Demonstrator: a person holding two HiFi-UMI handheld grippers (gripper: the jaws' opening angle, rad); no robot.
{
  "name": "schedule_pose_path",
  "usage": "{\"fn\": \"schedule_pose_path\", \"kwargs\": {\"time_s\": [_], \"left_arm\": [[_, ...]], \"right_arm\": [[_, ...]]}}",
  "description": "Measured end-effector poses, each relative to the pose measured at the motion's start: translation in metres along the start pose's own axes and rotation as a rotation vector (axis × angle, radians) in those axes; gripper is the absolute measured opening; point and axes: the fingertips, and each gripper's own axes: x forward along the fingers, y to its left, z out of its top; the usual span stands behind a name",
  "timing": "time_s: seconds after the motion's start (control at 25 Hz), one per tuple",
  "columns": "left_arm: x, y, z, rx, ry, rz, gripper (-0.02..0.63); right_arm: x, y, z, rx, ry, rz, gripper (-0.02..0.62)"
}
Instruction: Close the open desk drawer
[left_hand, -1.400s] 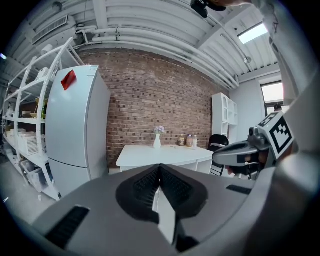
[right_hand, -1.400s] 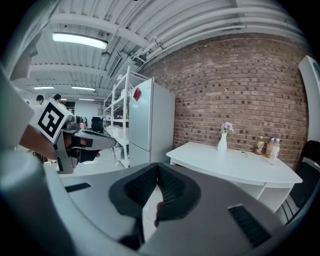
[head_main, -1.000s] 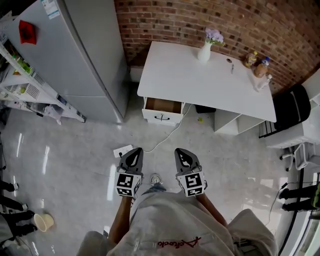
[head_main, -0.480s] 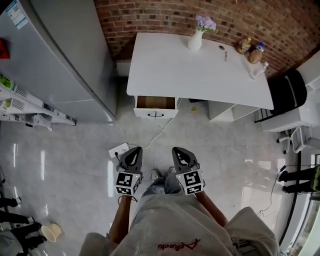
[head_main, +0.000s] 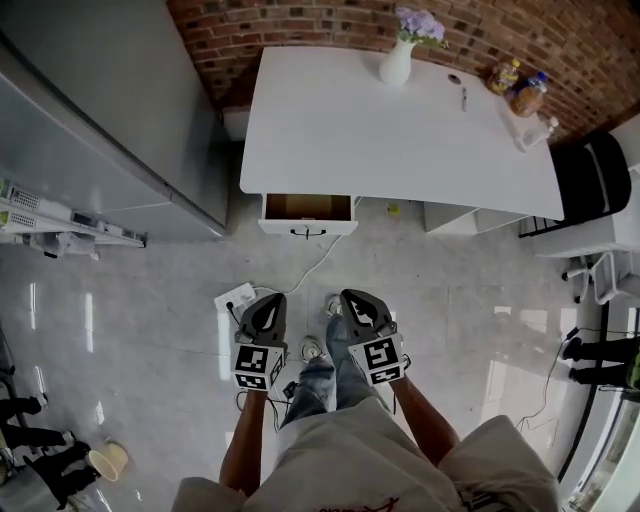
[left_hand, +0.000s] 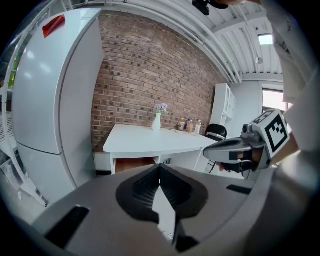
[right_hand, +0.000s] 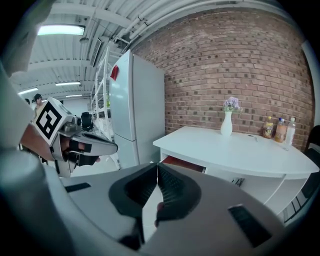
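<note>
Smooth white bench (head_main: 400, 120) against a rough brick wall (head_main: 300, 20); its wood-lined drawer (head_main: 308, 208) stands open. The left claw (head_main: 268, 300) and right claw (head_main: 356, 298) are clenched, empty, over glossy floor (head_main: 150, 300).

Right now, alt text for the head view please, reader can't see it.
From above: a white desk against a brick wall, its drawer pulled open. In front of it a person holds the left hand-held gripper and right hand-held gripper, both shut and empty, apart from the desk. A vase stands on the desk; a fridge is at left.
</note>
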Motion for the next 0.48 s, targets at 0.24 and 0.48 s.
{"fn": "schedule_pose_path", "kwargs": {"time_s": [0.24,0.48], "left_arm": [[0.053,0.014,-0.022,0.061,0.035,-0.001,0.012],[0.087,0.035,-0.052,0.119,0.021,0.032,0.012]], "right_arm": [[0.053,-0.031,-0.025,-0.012,0.009,-0.026,0.017],[0.092,-0.044,-0.054,-0.008,0.031,-0.035,0.017]]}}
